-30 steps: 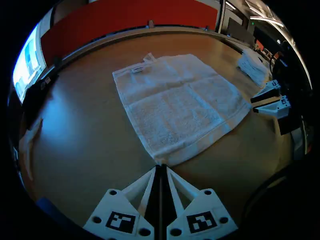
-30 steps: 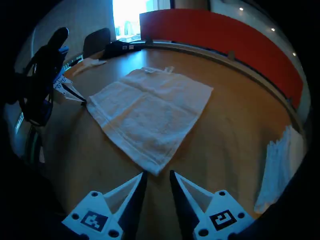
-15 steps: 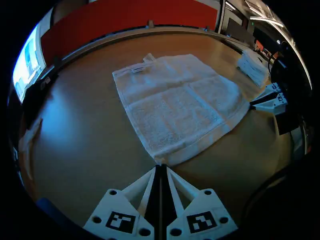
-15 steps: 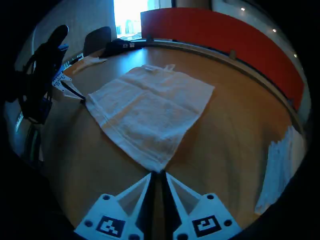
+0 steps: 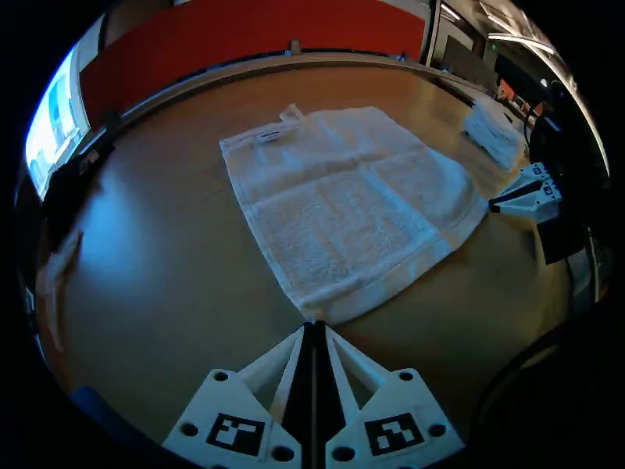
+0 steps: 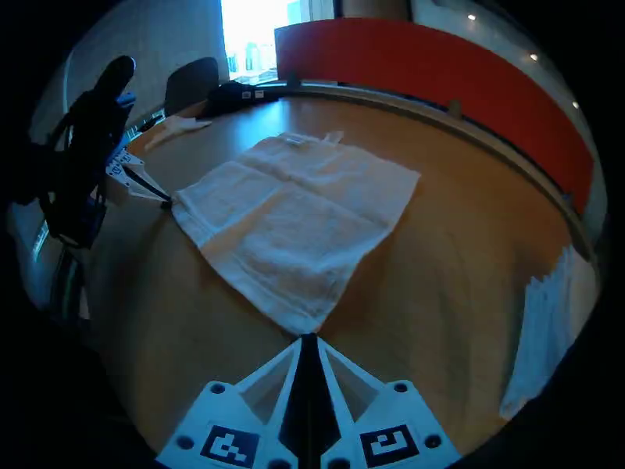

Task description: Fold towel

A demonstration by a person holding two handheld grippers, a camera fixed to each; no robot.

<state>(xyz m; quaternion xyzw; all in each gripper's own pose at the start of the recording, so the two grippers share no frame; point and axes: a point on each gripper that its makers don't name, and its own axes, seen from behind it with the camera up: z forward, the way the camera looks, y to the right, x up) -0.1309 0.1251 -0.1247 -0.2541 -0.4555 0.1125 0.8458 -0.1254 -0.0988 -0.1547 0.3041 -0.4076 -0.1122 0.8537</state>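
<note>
A white towel (image 5: 344,203) lies flat on the wooden table (image 5: 156,234), its tag at the far corner. In the left gripper view, my left gripper (image 5: 315,324) is shut with its tips pinching the towel's near corner. Farther off at the right, the right gripper (image 5: 494,205) sits at the towel's right corner. In the right gripper view, my right gripper (image 6: 307,338) is shut on the nearest corner of the towel (image 6: 297,219). The left gripper (image 6: 164,202), held by a dark-gloved hand, meets the towel's left corner.
A stack of folded white towels (image 5: 492,129) (image 6: 551,328) sits near the table's edge. A red partition (image 5: 234,39) runs along the far side. A loose cloth (image 6: 176,123) and a dark object (image 6: 234,90) lie at the far end beside a chair (image 6: 187,82).
My right gripper's fingers went from open to shut on the towel's near corner. The left gripper stayed shut at its corner, and the towel barely shifted.
</note>
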